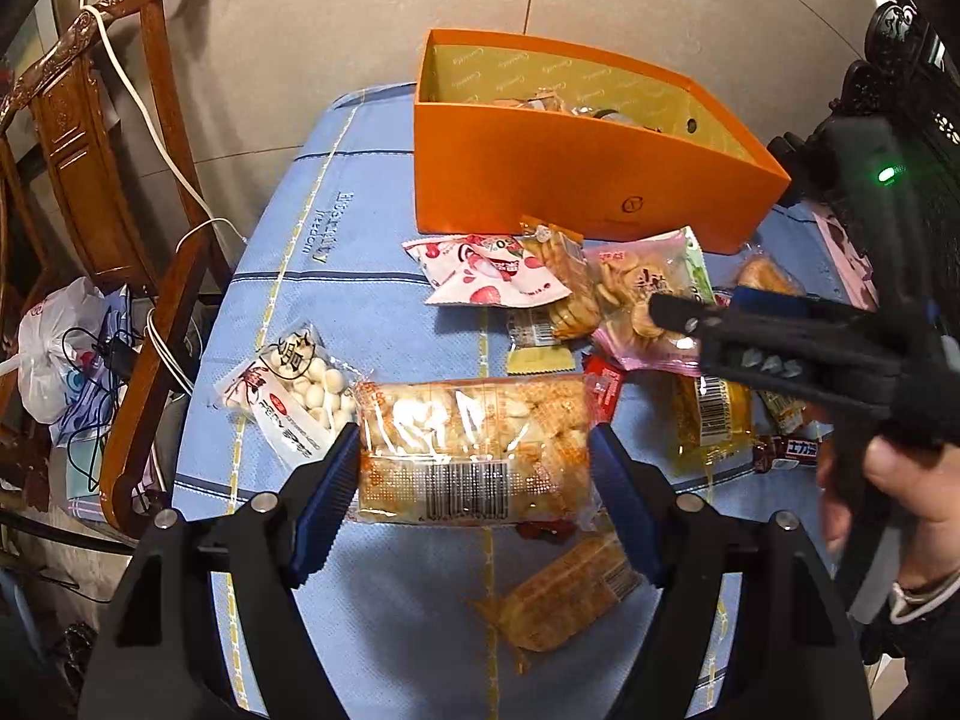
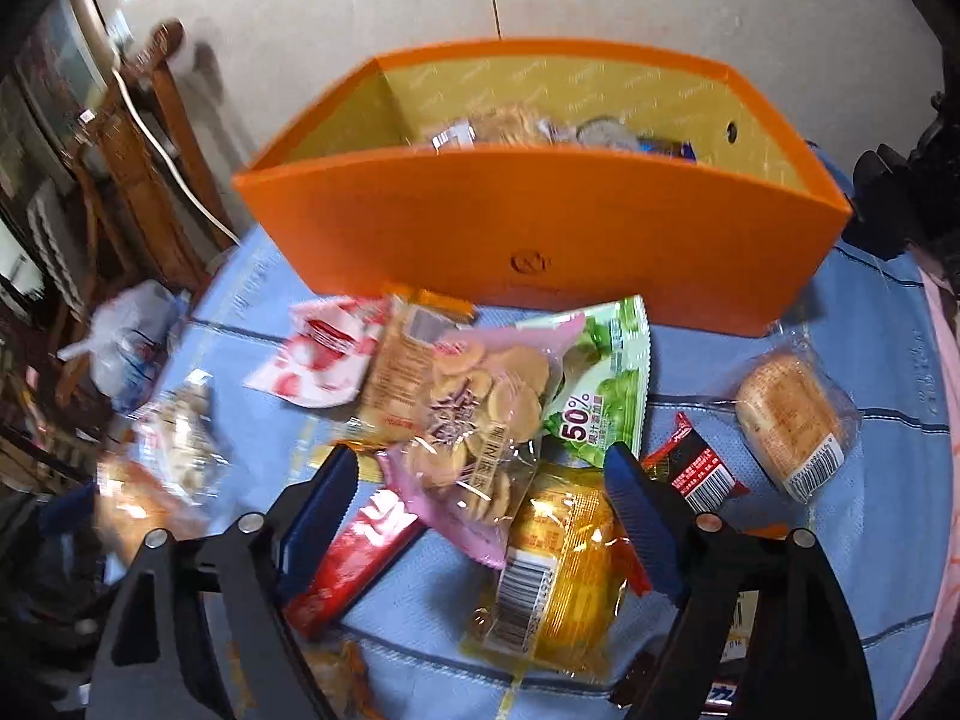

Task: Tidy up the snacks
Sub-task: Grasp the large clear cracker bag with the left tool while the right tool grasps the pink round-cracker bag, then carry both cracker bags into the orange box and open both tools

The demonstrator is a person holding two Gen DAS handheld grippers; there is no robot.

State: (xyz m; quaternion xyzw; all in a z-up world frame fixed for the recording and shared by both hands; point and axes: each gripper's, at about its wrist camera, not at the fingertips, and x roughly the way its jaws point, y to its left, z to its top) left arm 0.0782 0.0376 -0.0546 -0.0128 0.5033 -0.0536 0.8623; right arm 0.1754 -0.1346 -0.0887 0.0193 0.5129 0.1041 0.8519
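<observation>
An orange box [image 1: 540,180] with several snacks inside stands at the far side of the blue tablecloth [image 1: 384,192]; it also shows in the right wrist view [image 2: 540,228]. My left gripper [image 1: 474,456] is open, its jaws on either side of a long clear rice-cracker pack [image 1: 474,438]. My right gripper [image 2: 480,474] is open above a pink biscuit bag [image 2: 480,420] and a yellow wrapped snack [image 2: 558,564]; it also shows in the left wrist view [image 1: 678,312], jaws unclear there. Loose snack packs lie in front of the box.
A white-ball candy bag [image 1: 300,390] lies left. A wrapped bun [image 2: 792,420], a green 50% pouch [image 2: 600,384] and a red bar [image 2: 354,558] lie near the right gripper. A wooden chair [image 1: 108,150] and plastic bag [image 1: 54,348] stand left of the table.
</observation>
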